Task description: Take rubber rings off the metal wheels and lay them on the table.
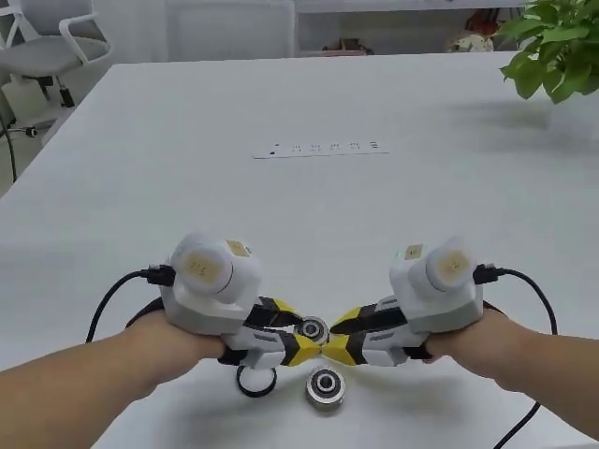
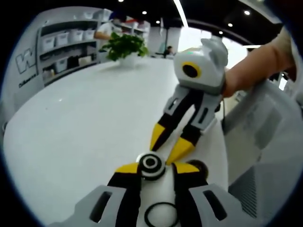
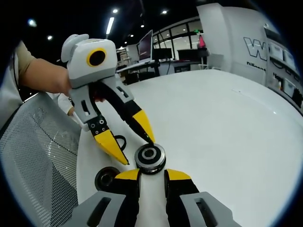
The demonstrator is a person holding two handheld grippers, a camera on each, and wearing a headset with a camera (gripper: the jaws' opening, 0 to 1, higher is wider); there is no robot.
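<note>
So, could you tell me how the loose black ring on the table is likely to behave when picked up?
The rubber ring looks thin, so it is probably light and floppy. It lies flat on the table, so it should hardly roll.

The left claw (image 1: 301, 337) partly hides the loose rubber ring (image 1: 255, 383).

Broad white table (image 1: 187, 140). Socket strip (image 1: 321, 149) lies flat mid-table. Leafy plant (image 1: 552, 47) at the table's far right corner, grey office chair (image 1: 47, 42) off its far left corner. Shelves (image 2: 61, 52) with white bins and monitors (image 3: 145, 45) stand beyond the table. Strip lights (image 3: 109, 24) on the dark ceiling above it.
</note>
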